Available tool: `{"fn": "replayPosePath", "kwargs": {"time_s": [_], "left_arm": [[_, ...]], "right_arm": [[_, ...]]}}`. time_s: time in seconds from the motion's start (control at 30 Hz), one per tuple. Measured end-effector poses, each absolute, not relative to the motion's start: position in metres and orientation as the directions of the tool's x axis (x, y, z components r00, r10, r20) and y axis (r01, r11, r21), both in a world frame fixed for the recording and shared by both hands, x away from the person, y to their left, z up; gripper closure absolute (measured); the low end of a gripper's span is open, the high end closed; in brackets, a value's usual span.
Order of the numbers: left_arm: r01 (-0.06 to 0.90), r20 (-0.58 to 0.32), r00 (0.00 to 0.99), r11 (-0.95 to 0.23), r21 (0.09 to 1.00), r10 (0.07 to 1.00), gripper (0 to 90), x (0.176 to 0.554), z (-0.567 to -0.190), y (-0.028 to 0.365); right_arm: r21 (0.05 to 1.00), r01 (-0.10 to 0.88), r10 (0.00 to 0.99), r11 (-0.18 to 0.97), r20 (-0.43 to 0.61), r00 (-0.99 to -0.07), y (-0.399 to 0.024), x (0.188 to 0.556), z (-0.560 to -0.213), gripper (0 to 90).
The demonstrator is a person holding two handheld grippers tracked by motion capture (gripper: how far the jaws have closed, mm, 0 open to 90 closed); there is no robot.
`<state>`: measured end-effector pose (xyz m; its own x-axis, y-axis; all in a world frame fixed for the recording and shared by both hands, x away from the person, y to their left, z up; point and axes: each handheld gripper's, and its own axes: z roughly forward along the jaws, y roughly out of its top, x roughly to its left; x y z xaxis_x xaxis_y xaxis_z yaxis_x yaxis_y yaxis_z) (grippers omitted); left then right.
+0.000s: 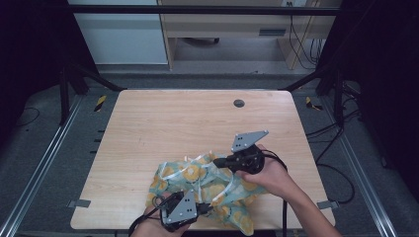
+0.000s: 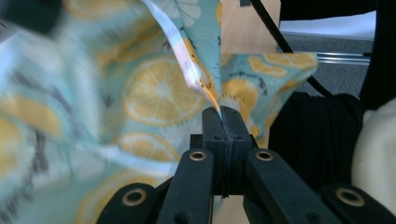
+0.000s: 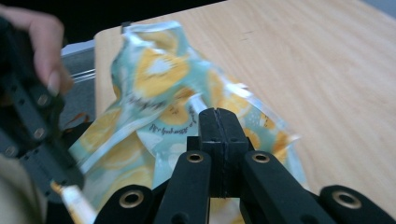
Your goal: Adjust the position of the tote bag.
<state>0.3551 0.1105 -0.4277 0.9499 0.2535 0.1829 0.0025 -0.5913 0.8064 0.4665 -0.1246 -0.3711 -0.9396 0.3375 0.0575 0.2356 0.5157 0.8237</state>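
Left hand-held gripper [image 2: 223,112] is clamped tight on a white-trimmed edge of the cloth [image 1: 200,185], and the right hand-held gripper [image 3: 218,114] has its jaws together, seemingly pinching a fold further along. That lemon-print cloth looks light, soft and floppy, bunched at the near edge of the tabletop [image 1: 173,118], so hems and corners are the spots to grab. Bare pale wood beyond, dark framing and grey floor around.

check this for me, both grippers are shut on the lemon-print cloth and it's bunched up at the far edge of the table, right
Not quite. Both the left gripper and right gripper are shut on the lemon-print cloth, but the high view shows it bunched at the near edge of the table, by the person's hands.
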Motion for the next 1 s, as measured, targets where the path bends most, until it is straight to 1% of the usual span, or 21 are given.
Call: {"fn": "replayPosePath", "kwargs": {"time_s": [0.03, 0.13, 0.23, 0.4, 0.5, 0.67, 0.87, 1.0], "left_arm": [[0.026, 0.147, 0.959, -0.591, 0.806, 0.242, 90.0, 0.355, -0.433, 0.111], [0.06, 0.124, 0.959, -0.607, 0.793, 0.256, 90.0, 0.356, -0.446, 0.115], [0.094, 0.111, 0.951, -0.612, 0.785, 0.288, 90.0, 0.361, -0.455, 0.119], [0.12, 0.114, 0.944, -0.645, 0.754, 0.308, 90.0, 0.368, -0.468, 0.117], [0.136, 0.107, 0.94, -0.644, 0.753, 0.323, 90.0, 0.371, -0.474, 0.115], [0.143, 0.118, 0.935, -0.657, 0.74, 0.335, 90.0, 0.375, -0.481, 0.113], [0.152, 0.116, 0.929, -0.65, 0.745, 0.35, 90.0, 0.377, -0.484, 0.111], [0.155, 0.115, 0.928, -0.649, 0.745, 0.354, 90.0, 0.379, -0.485, 0.11]], "right_arm": [[0.824, 0.238, 0.348, 0.515, 0.053, -0.936, -0.125, 0.468, -0.37, 90.0], [0.817, 0.246, 0.372, 0.521, 0.041, -0.927, -0.126, 0.474, -0.371, 90.0], [0.807, 0.264, 0.399, 0.528, 0.039, -0.916, -0.128, 0.479, -0.375, 90.0], [0.795, 0.283, 0.419, 0.537, 0.04, -0.907, -0.129, 0.482, -0.384, 90.0], [0.802, 0.289, 0.424, 0.523, 0.049, -0.905, -0.129, 0.481, -0.384, 84.0], [0.826, 0.287, 0.45, 0.486, 0.045, -0.892, -0.135, 0.474, -0.376, 69.2], [0.83, 0.306, 0.483, 0.466, 0.051, -0.874, -0.144, 0.473, -0.371, 65.9], [0.815, 0.336, 0.485, 0.471, 0.079, -0.871, -0.142, 0.474, -0.375, 59.2]]}}
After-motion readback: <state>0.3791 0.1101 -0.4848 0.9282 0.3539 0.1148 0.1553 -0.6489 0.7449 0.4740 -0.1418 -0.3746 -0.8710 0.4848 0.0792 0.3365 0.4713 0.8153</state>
